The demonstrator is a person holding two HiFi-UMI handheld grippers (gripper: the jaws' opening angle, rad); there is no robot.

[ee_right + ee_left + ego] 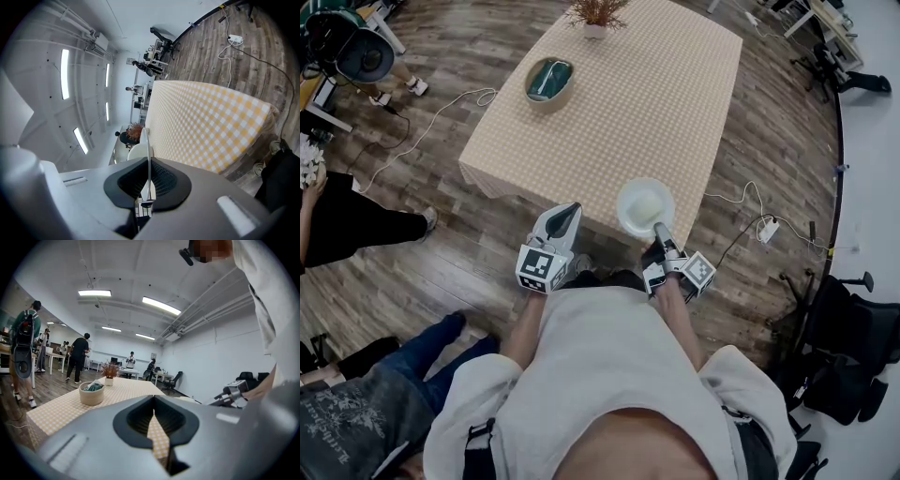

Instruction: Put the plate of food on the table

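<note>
Plate of food: white plate (624, 208) with a pale mound, in the air over the near edge of the checked worktop (675, 103), not yet set down
Right hand-held gripper (659, 229): clamped on the plate's near rim
Left hand-held gripper (567, 216): jaws together, empty, near the plate
Handling: probably stiff, breakable, smooth-rimmed; carried from one side it wants to tip and the food could slide
Hold: the rim, kept level, lowered gently
</note>
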